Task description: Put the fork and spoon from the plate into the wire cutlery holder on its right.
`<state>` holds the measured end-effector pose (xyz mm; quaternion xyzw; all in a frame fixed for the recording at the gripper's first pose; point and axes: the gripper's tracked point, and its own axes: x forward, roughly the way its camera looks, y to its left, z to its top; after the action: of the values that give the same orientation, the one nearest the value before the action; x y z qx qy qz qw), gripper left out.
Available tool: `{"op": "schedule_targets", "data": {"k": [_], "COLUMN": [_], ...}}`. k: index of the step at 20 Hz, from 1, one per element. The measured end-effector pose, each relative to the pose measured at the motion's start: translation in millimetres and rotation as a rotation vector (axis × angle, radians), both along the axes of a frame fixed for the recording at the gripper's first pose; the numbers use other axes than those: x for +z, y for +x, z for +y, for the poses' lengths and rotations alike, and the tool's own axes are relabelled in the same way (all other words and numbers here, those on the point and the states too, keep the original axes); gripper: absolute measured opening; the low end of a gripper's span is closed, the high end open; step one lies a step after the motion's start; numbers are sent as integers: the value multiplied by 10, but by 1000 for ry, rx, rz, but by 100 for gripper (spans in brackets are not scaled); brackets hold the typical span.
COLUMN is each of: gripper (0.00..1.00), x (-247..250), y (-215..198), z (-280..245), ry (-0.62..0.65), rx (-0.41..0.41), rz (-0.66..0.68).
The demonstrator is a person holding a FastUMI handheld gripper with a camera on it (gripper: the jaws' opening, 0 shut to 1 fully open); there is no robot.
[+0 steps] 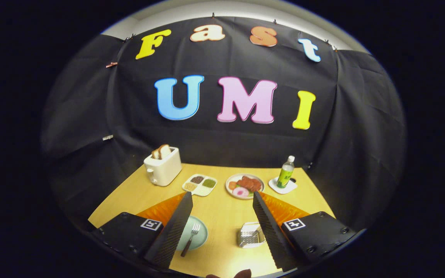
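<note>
A pale green plate (200,234) lies on the wooden table, partly behind my left finger. On it rests a fork (191,238) with a dark handle, tines pointing away from me. The spoon is hidden or too small to tell. To the plate's right stands the wire cutlery holder (251,234), close against my right finger. My gripper (221,200) is open, held high above the table, with nothing between its fingers; plate and holder lie below and between them.
Farther back on the table stand a white toaster (163,167) with bread, a divided tray of seasonings (200,184), a plate of food (245,185) and a green bottle (286,172) on a white coaster. Black cloth walls the booth.
</note>
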<state>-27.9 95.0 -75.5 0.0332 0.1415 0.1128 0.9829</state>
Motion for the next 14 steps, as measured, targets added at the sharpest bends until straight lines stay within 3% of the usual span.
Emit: {"op": "schedule_targets", "data": {"k": [3, 7, 14], "gripper": [97, 88, 83], "x": [-528, -1235, -2118], "y": [-62, -126, -174], "z": [344, 712, 1146], "ry": [-28, -65, -61], "rx": [64, 115, 148], "rz": [135, 319, 549]}}
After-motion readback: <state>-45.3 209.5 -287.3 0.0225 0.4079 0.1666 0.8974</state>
